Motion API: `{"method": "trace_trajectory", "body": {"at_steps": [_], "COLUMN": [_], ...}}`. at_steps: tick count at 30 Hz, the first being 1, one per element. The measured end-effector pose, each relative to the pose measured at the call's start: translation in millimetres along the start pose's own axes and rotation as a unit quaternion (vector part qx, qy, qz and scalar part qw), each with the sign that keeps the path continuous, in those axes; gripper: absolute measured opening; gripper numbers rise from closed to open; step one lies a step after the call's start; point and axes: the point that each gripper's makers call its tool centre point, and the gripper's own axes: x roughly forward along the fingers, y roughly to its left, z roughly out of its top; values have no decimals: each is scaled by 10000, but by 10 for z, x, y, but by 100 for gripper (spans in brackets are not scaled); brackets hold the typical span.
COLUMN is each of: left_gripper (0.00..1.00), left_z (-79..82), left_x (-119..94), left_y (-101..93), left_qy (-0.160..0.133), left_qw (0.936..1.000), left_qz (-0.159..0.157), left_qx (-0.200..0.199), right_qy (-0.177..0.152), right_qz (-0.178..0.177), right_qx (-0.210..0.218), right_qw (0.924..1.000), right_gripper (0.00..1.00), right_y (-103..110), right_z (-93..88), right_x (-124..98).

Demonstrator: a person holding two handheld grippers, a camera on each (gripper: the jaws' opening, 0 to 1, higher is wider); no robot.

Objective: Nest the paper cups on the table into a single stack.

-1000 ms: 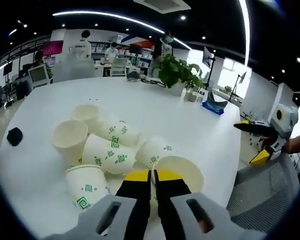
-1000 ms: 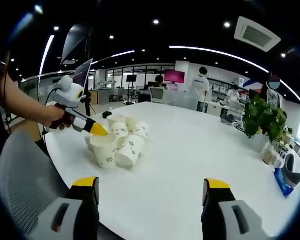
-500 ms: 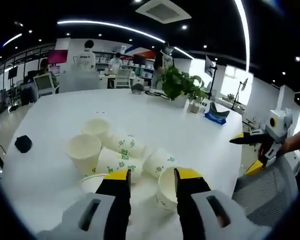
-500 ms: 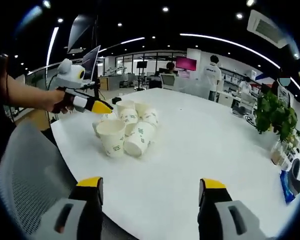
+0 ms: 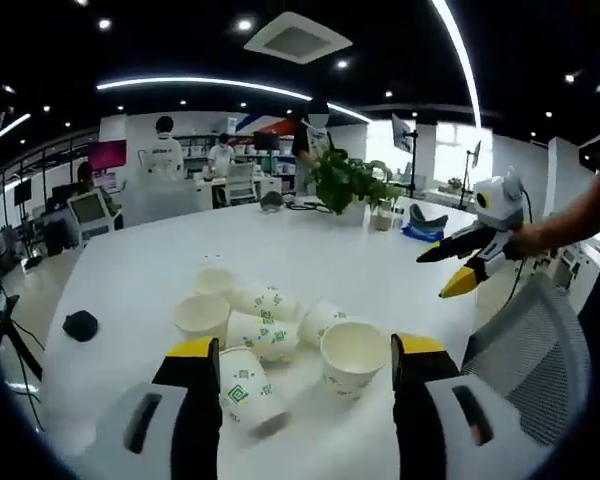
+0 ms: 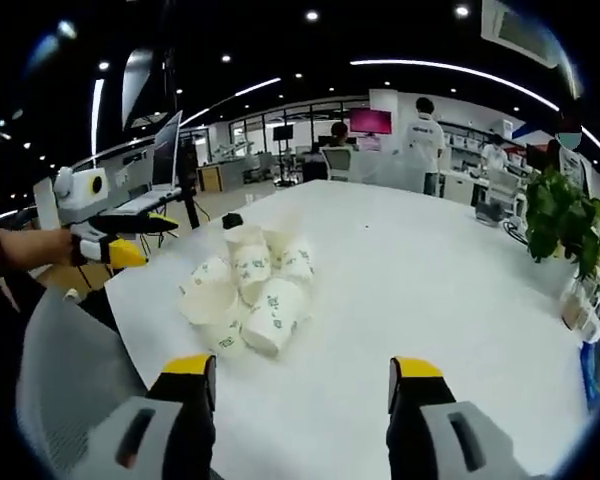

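Left gripper view: my left gripper (image 5: 305, 355) has its jaws spread wide with nothing between them, held just short of the cluster of paper cups (image 5: 270, 335) on the white table (image 5: 170, 250). I count about six cups, white with green square-spiral prints. One upright cup (image 5: 354, 357) stands nearest the right jaw, mouth up. A second upright cup (image 5: 202, 318) sits at the left of the cluster, and a third upright one (image 5: 216, 281) is behind it. The rest lie on their sides: one (image 5: 243, 391) close to the left jaw, one (image 5: 263, 334) in the middle, one (image 5: 268, 300) behind that, and one (image 5: 318, 322) toward the right. The cups touch or nearly touch; none is nested in another as far as I can tell.

A small black object (image 5: 80, 324) lies on the table, well apart to the left of the cups. A potted plant (image 5: 346, 182) stands at the far side.

My right gripper (image 5: 458, 266) comes into this view from the right, off the table edge, yellow-tipped jaws apart and empty, above a mesh chair back (image 5: 525, 360).

Right gripper view: the right gripper (image 6: 302, 368) again shows open, empty jaws, with the cup cluster (image 6: 248, 290) ahead near the table's left edge. The left gripper (image 6: 120, 238) appears at the left, beside the table, its jaws parted.
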Motion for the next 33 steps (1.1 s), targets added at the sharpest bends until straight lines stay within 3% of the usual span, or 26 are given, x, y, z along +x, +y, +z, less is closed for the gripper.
{"method": "trace_trajectory", "body": {"at_steps": [3, 13, 16, 20, 33], "left_gripper": [77, 89, 92, 99, 99], "left_z": [57, 69, 61, 32, 27], "left_x": [-57, -147, -183, -207, -212], "left_y": [-40, -151, -150, -117, -93], "left_qy": [-153, -224, -235, -201, -153], "left_qw": [9997, 9997, 9997, 9998, 9997], "left_qz": [22, -104, -80, -19, -113], "left_qx": [177, 86, 89, 81, 130], "right_qy": [20, 212, 156, 251, 599], "right_qz": [81, 176, 299, 388, 623], "right_qx": [133, 262, 491, 454, 714], "right_qw": [9999, 9993, 9982, 9979, 9937], "right_gripper": [70, 67, 66, 65, 58], "right_y": [-11, -97, -45, 11, -39], "right_z": [34, 109, 195, 245, 246], "right_x": [89, 416, 507, 617, 923]}}
